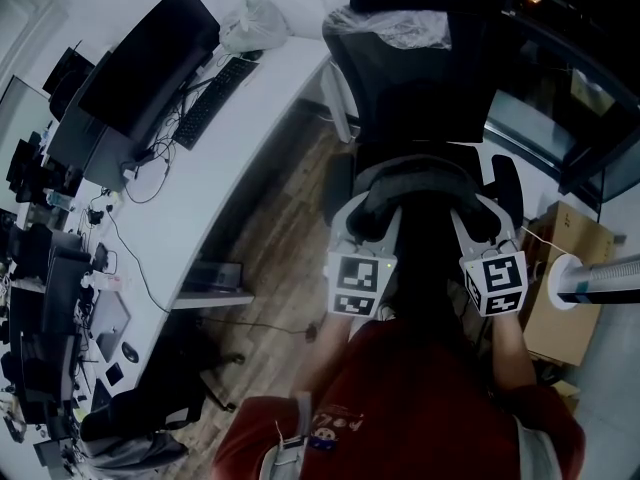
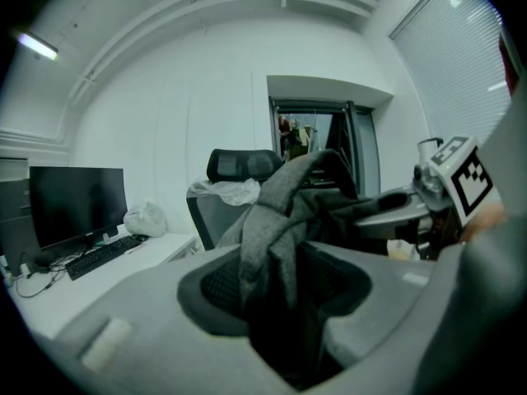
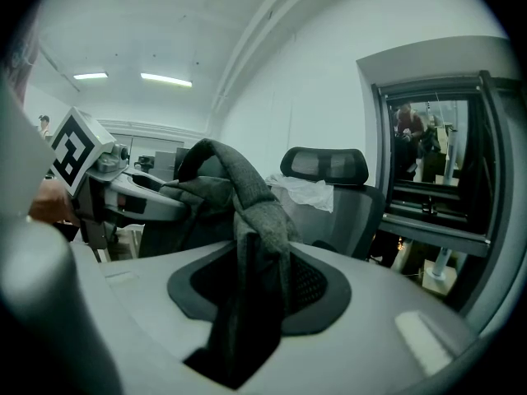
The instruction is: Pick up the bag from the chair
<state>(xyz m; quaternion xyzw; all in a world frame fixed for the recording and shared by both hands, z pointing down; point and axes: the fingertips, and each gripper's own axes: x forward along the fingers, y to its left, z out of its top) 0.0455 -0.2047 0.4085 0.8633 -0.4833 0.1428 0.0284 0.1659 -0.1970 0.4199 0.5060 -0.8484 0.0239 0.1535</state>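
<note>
A dark grey fabric bag (image 1: 426,180) hangs between my two grippers, raised in front of the black office chair (image 1: 420,68). My left gripper (image 1: 366,218) is shut on the bag's left side; in the left gripper view a fold of the bag (image 2: 276,212) rises from between the jaws of the left gripper (image 2: 280,307). At the bag's right side my right gripper (image 1: 480,216) is shut too, and in its own view a grey strap of the bag (image 3: 247,212) runs into the right gripper (image 3: 243,311). The chair's headrest (image 3: 325,164) stands behind.
A white desk (image 1: 230,168) runs along the left with a monitor (image 1: 150,58), a keyboard (image 1: 213,100) and a white plastic bag (image 1: 255,23). A cardboard box (image 1: 565,268) sits at the right. Wooden floor (image 1: 280,258) lies between desk and chair. Crumpled plastic (image 1: 400,28) drapes over the chair's back.
</note>
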